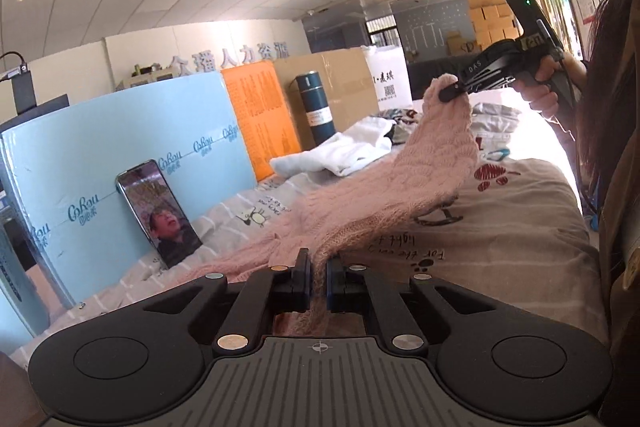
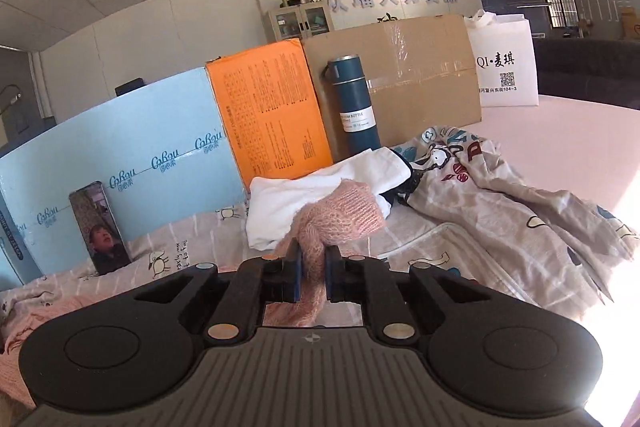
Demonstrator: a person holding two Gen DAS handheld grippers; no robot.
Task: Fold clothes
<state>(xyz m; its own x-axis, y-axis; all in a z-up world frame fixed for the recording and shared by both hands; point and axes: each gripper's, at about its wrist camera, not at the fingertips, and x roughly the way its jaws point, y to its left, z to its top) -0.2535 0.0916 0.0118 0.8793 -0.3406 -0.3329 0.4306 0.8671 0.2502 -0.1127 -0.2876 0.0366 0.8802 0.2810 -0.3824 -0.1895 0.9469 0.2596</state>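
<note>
Softly does it: this pink knit sweater (image 1: pixel 400 179) is fluffy, light and limp, so it sags between my two holds and will likely stretch if I pull hard. My left gripper (image 1: pixel 318 263) has its jaws clamped on a bunched part of the knit low down; my right gripper (image 2: pixel 313 259) is pinched on a ribbed cuff and held up in the air. Between them it slopes down onto the printed bedsheet (image 1: pixel 520 211), the rest trailing off toward the phone (image 1: pixel 160 211). Cable-patterned, pale rose, fuzzy. I judge seams and cuffs the safest places to grip, since loose yarn could snag on the pads.
</note>
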